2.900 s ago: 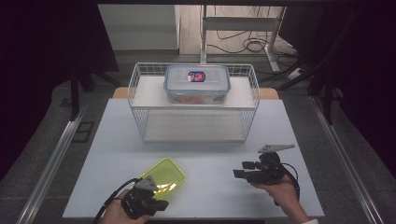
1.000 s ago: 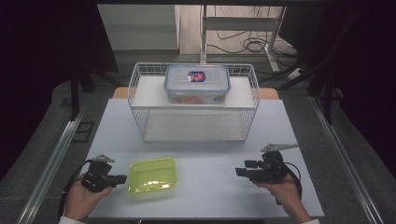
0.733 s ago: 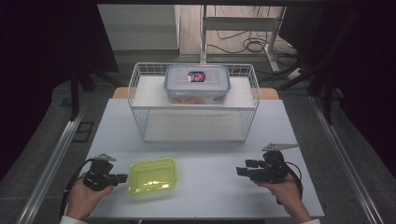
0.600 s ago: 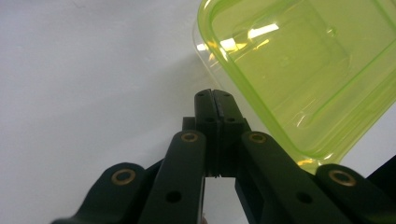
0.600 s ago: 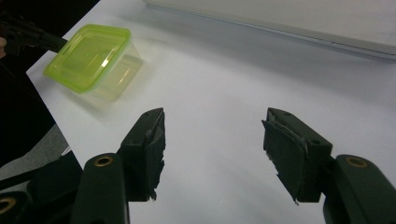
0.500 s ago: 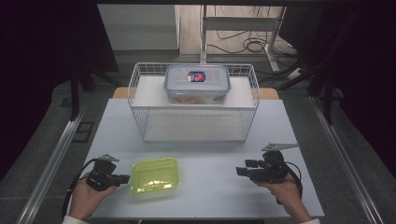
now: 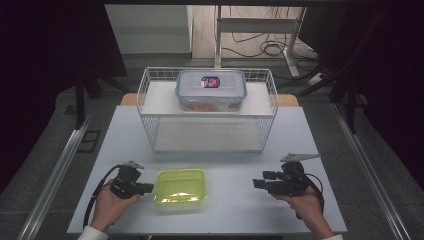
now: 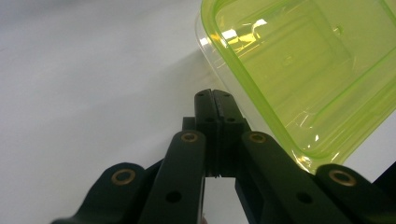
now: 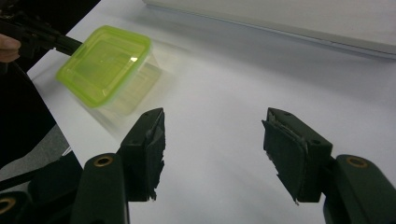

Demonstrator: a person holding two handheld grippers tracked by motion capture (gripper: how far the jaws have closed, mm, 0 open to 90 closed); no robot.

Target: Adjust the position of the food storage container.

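We see the left gripper [image 7: 147,188] low on the white table [image 7: 240,155], its black jaws pressed fully together w/ nothing between them. The tips sit right at the left edge of the shallow clear plastic container with a lime-green lid [image 7: 180,186]; in the left gripper view the closed tips [image 8: 215,105] lie against the lid's rim, though we can't tell for sure whether they actually touch it or are just beside it. The container [image 8: 303,70] rests flat on the table, near the front edge, left of centre (lid on, contents not readable through the tint).

The right gripper [image 7: 259,183] is held by the person's right hand [image 7: 305,205] well apart from the container, on the right side of the table, pointing left toward it. Its jaws stand wide apart, empty; in the right gripper view we see only bare tabletop between the two pads [image 9: 289,151], w/ the green-lidded container [image 9: 105,65] farther off at upper left.

Behind, approx. mid-table, a white wire basket [image 7: 150,107] stands w/ a clear rectangular lidded storage box [image 7: 211,90] resting on top of it.
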